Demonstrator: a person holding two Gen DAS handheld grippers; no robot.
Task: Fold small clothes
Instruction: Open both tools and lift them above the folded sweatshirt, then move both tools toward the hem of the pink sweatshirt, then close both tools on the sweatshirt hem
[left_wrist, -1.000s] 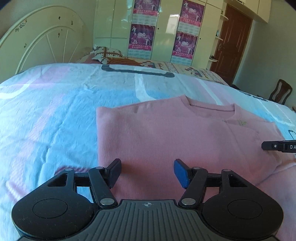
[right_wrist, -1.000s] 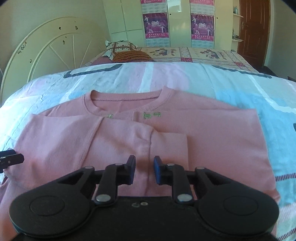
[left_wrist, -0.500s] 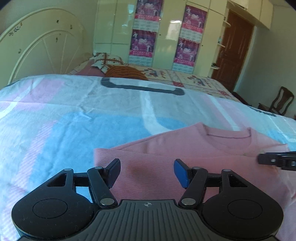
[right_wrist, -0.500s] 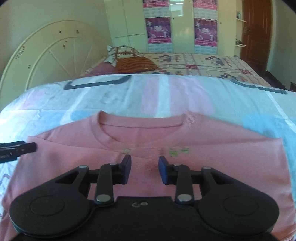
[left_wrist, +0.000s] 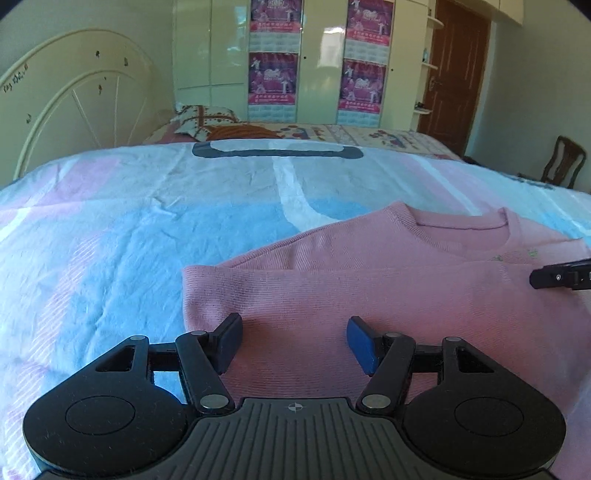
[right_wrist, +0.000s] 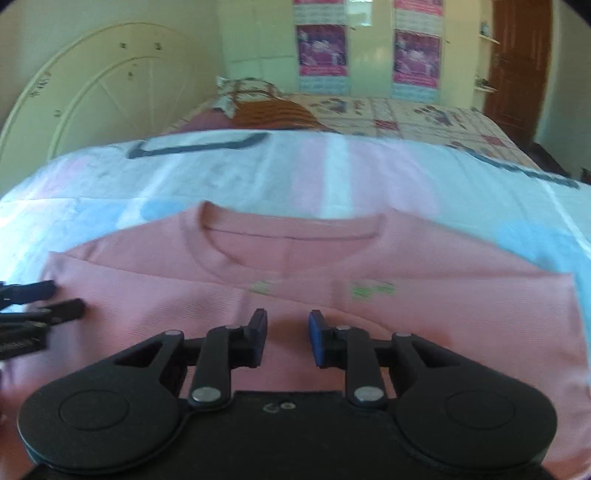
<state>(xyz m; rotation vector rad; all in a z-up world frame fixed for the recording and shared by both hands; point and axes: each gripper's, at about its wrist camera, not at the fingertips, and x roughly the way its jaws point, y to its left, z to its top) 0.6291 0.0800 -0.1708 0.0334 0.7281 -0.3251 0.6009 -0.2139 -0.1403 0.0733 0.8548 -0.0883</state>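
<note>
Pink sweater (left_wrist: 369, 288) fine-ribbed matt knit; bedsheet (left_wrist: 147, 229) creased cloth; wardrobe (left_wrist: 321, 62) glossy.

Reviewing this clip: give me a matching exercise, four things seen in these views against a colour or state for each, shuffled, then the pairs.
Things:
1. sweater
2. left gripper
3. door
4. headboard

Descriptions:
A. brown, at the far right
B. cream, arched with spokes
C. pink, lying on the bed with its collar away from the camera
D. jaws wide apart, nothing between them

Pairs: 1-C, 2-D, 3-A, 4-B
</note>
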